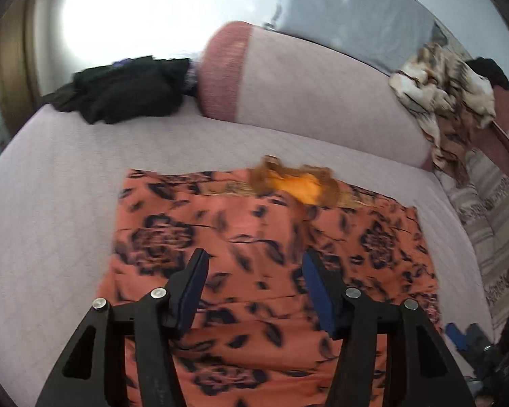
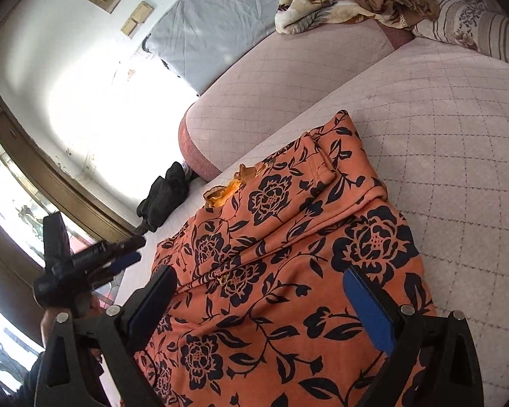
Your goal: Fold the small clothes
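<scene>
An orange garment with a dark floral print (image 1: 261, 257) lies spread flat on the pale pink sofa seat (image 1: 51, 210). Its collar with a yellow-orange lining (image 1: 295, 183) points toward the backrest. My left gripper (image 1: 254, 264) hovers open and empty over the garment's middle. In the right wrist view the same garment (image 2: 288, 271) shows a sleeve folded across its top. My right gripper (image 2: 259, 281) is open and empty above its lower part. The left gripper (image 2: 132, 254) appears there at the garment's left edge.
A black pile of clothes (image 1: 118, 91) lies at the seat's far left by the backrest cushion (image 1: 305, 101). A brown patterned blanket (image 1: 448, 101) drapes at the right. A grey cushion (image 1: 356, 13) leans on the wall. A striped cushion (image 2: 475, 23) sits right.
</scene>
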The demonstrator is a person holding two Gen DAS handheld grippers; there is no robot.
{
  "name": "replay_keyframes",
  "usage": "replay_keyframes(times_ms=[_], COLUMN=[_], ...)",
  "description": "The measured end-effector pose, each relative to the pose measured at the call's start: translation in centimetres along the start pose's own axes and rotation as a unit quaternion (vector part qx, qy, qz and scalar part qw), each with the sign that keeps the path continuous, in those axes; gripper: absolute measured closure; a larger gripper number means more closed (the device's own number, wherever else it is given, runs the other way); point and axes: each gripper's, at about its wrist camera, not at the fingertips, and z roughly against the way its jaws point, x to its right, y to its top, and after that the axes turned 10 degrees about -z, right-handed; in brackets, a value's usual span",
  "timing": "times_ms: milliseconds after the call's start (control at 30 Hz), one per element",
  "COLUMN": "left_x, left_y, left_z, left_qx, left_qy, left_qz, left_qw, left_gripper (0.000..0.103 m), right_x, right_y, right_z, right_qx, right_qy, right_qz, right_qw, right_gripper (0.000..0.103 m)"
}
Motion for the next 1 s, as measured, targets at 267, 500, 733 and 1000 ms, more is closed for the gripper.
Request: replay_keyframes(times_ms=[267,500,733,1000], left_x=[-8.5,-10.2,-9.9,-9.6], left_y=[-5.1,-7.2,-7.2,-6.9], left_z=[-1.9,-3.4,-3.6,-4.2], left_qx=[-0.006,-0.024,-0.020,-0.024], left_qy=[0.064,0.042,0.054,0.066], left_qz=[0.074,0.103,0.087,0.083], left_qw=[0.9952,0.9935,0.9945,0.9941], left_gripper=[0.039,0.039,0.039,0.038], right_x=[-0.3,2.7,0.4,-2.0], right_y=[5.8,8.3,9.3,5.2], right_z=[-4.7,-11.2,-13.3,-10.6], right_qx=[-0.033,-0.034,-0.036,-0.020], right_qy=[0.031,-0.060,-0.145,-0.222], right_qz=[-0.115,-0.206,-0.140,-0.017], right_qw=[0.992,0.976,0.979,0.975], right_gripper=[0.003,0.004,0.097,0.094])
